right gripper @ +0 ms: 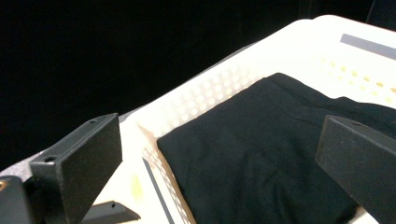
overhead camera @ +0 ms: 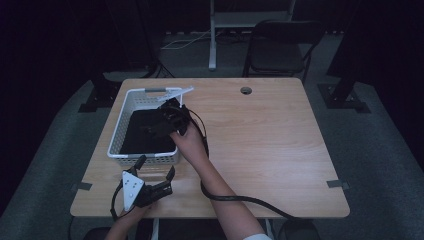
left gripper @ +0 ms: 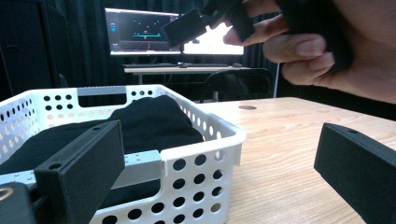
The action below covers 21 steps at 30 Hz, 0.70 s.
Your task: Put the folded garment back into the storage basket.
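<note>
A white perforated basket (overhead camera: 117,131) stands on the left half of the wooden table (overhead camera: 270,145). Inside it lies a folded black cloth (overhead camera: 137,140). My right gripper (overhead camera: 157,125) hovers over the basket's right side, held in a hand (overhead camera: 187,142). Its own view shows it open (right gripper: 219,163) above the black cloth (right gripper: 261,149) and the basket rim (right gripper: 201,93). My left gripper (overhead camera: 156,168) rests low near the table's front edge, just in front of the basket. It is open (left gripper: 219,172), and faces the basket wall (left gripper: 201,163) and the cloth (left gripper: 149,121).
A black cable (overhead camera: 235,199) trails from the right gripper across the front of the table. A cable hole (overhead camera: 245,90) sits near the far edge. Behind the table stands a folding chair (overhead camera: 280,47). Lit monitors (left gripper: 140,32) glow on a far desk.
</note>
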Motion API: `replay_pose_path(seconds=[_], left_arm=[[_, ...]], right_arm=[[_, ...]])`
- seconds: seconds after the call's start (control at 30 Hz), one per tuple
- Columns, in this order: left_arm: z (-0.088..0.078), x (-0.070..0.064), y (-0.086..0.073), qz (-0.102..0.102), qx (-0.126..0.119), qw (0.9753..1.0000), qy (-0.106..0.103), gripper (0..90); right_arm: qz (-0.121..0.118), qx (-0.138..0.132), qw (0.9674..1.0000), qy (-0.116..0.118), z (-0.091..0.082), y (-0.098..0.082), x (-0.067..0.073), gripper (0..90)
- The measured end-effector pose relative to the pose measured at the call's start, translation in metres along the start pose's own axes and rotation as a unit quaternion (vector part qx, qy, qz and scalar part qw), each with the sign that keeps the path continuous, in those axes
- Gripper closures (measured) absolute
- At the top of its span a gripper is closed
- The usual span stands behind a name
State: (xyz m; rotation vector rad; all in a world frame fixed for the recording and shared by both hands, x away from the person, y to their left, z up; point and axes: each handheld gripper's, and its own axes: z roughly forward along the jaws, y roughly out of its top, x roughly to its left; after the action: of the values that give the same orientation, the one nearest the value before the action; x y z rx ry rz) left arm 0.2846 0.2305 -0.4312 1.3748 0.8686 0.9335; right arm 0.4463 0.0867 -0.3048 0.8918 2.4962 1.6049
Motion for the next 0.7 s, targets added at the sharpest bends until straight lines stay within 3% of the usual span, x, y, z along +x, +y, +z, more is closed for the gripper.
replay_pose_path(seconds=[0.3,0.7], left_arm=[[0.000,0.000,0.000,0.000,0.001,1.0000,0.000,2.9],[0.000,0.000,0.000,0.000,0.002,1.0000,0.000,2.9]], right_arm=[[-0.011,-0.002,0.9999,-0.005,-0.023,-0.001,0.001,0.7],[-0.002,-0.012,0.9998,-0.014,-0.049,-0.011,-0.006,0.7]])
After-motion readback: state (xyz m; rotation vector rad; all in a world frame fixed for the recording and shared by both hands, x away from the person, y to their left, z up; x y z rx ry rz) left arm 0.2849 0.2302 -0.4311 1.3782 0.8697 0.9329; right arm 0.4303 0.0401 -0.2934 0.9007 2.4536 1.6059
